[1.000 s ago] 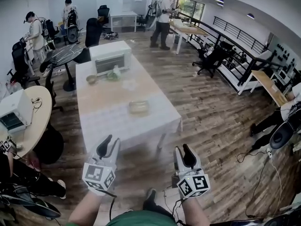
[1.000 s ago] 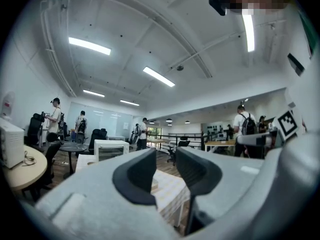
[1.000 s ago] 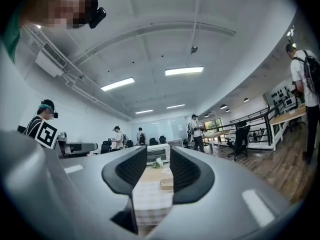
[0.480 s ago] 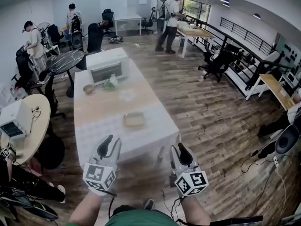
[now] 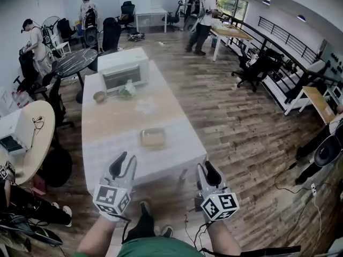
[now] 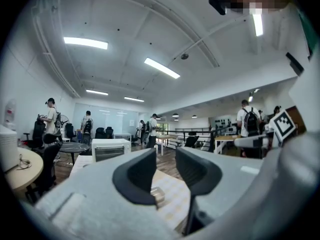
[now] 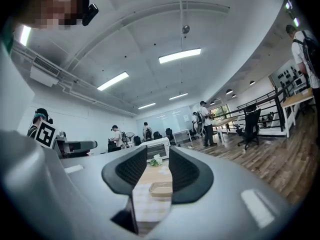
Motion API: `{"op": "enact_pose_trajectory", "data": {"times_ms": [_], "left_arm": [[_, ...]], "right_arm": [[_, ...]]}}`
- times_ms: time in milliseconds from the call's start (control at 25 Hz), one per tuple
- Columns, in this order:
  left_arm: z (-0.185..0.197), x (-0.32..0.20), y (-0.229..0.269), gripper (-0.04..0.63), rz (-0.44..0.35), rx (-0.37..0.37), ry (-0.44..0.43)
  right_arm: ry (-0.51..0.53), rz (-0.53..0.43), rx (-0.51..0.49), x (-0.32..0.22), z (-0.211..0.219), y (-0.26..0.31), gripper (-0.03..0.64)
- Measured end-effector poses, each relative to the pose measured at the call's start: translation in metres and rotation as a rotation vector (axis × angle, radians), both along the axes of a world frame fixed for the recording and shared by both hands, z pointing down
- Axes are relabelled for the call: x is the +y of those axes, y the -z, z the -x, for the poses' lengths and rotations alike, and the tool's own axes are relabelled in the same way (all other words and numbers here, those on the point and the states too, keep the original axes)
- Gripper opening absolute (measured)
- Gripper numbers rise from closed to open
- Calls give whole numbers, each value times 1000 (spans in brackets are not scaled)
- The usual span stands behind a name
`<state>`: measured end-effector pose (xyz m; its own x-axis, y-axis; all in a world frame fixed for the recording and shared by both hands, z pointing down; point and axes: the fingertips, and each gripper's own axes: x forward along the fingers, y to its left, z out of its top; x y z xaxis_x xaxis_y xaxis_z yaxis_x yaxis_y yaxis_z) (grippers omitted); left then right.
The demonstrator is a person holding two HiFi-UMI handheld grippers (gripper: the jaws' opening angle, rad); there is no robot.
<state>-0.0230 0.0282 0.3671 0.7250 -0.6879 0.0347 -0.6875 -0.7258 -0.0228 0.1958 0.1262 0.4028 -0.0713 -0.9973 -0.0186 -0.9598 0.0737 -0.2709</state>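
Left gripper (image 5: 124, 165): jaws a little apart, nothing between them. Right gripper (image 5: 206, 171): same (narrow gap, empty). Both held in the air off the near end of the table (image 5: 107, 143). A shallow container (image 5: 153, 137) lies on it ahead; an oven (image 5: 124, 68) stands at the far end.

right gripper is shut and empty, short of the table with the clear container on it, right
Not shut: the right gripper view shows the right gripper open, jaws apart. It is empty and short of the table with the clear container on it.
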Motion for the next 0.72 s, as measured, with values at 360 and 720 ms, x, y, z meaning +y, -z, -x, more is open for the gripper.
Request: {"op": "enact_pose_trajectory", "data": {"times_ms": [360, 720], "left_arm": [[8, -123, -31, 123, 44, 40, 0], [28, -265, -62, 123, 141, 47, -8]], "right_arm": [[-39, 57, 31, -110, -5, -19, 136], [-35, 186, 20, -249, 14, -57, 137]]}}
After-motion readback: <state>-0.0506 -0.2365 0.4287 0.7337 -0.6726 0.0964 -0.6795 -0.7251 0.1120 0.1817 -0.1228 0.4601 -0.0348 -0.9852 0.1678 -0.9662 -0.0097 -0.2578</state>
